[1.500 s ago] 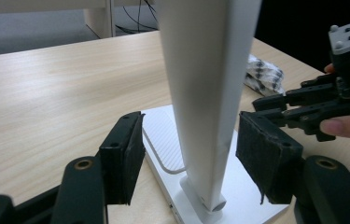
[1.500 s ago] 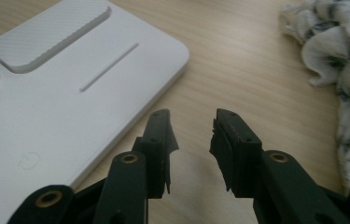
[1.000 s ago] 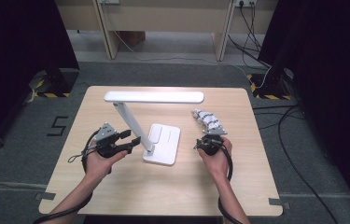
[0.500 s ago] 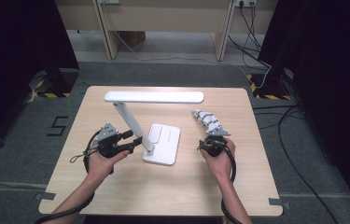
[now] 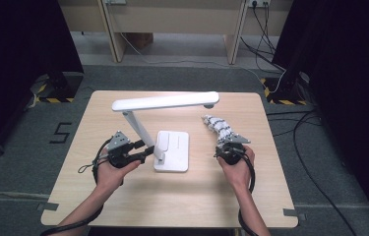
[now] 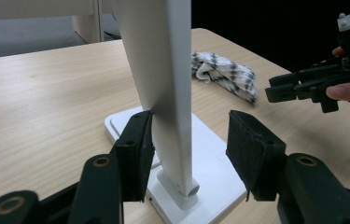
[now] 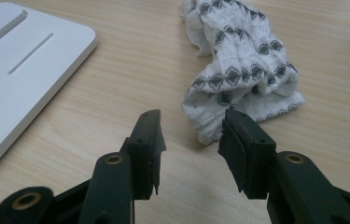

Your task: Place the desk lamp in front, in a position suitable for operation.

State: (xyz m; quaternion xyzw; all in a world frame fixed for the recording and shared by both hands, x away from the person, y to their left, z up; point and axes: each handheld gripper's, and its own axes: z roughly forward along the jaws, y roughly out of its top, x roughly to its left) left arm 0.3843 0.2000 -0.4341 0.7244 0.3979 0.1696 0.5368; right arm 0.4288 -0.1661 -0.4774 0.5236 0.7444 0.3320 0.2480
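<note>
Lamp stem (image 6: 163, 84) stands between our left gripper (image 6: 189, 149)'s closing jaws, one pad touching, other apart. Cloth (image 7: 238, 70) lies just ahead of our right gripper (image 7: 189, 144), jaws apart, empty.

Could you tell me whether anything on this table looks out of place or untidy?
Only the patterned cloth: it lies crumpled in a bunch on the table, right of the white desk lamp, which stands upright and looks undamaged.

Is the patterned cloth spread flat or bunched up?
Bunched up: the cloth lies crumpled in folds on the table, just ahead of the right gripper.
</note>
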